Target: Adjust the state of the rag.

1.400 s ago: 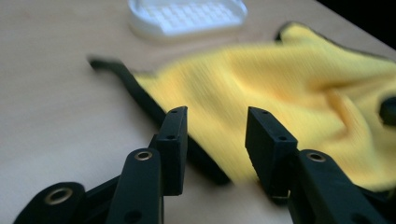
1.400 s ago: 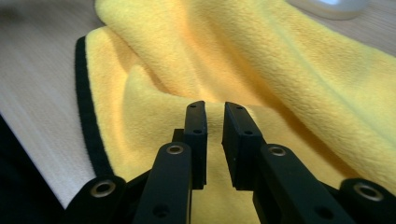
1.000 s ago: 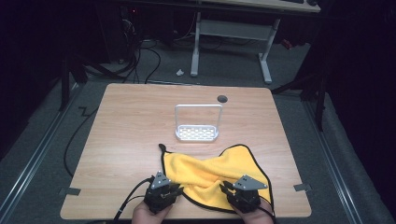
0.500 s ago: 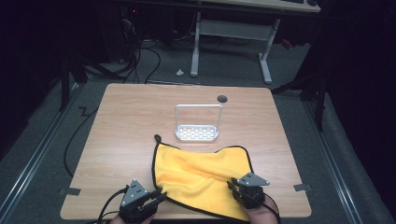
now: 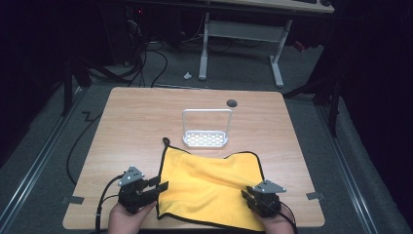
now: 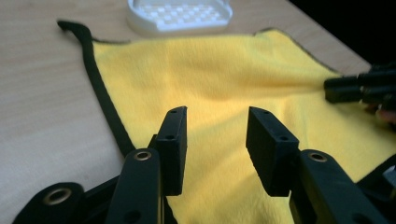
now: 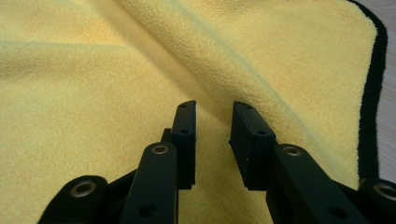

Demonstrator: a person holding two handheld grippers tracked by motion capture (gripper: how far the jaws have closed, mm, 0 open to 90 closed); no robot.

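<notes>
Left gripper [image 6: 215,135] parted over yellow cloth [image 5: 209,180], right gripper [image 7: 212,126] parted too

In the high view both hands get chopped off by the bottom edge, and the right tongs [image 5: 249,196] are too small to read the jaw gap. The left gripper view crops the white tray [image 6: 180,15] at the top and blurs the other tongs at right. The right gripper view runs the yellow cloth [image 7: 93,70] off its left edge.
</notes>
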